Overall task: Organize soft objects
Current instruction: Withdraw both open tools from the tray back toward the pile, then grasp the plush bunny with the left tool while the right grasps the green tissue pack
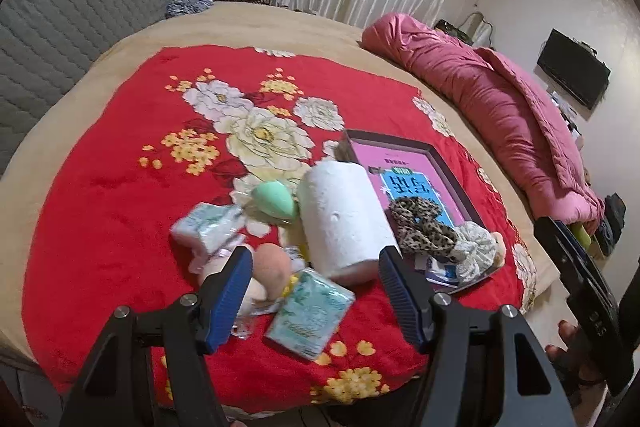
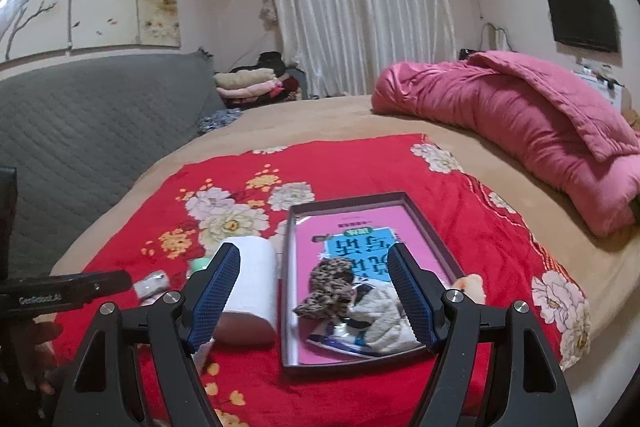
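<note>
On the red flowered blanket (image 1: 100,195) lie a white paper roll (image 1: 340,219), a green sponge egg (image 1: 274,201), a peach sponge (image 1: 272,267) and two tissue packs (image 1: 308,311) (image 1: 208,227). A dark shallow box (image 2: 424,227) holds a leopard scrunchie (image 2: 328,287), a pale scrunchie (image 2: 384,315) and a flat packet. My left gripper (image 1: 316,283) hangs open above the near end of the roll, holding nothing. My right gripper (image 2: 312,287) is open over the box, above the leopard scrunchie, empty. The roll (image 2: 256,283) lies left of the box.
A pink quilt (image 2: 540,131) is bunched along the bed's right side. A grey quilted headboard (image 2: 80,131) stands at left. Folded clothes (image 2: 248,83) sit beyond the bed by white curtains. A small plush (image 2: 472,283) rests by the box's right edge.
</note>
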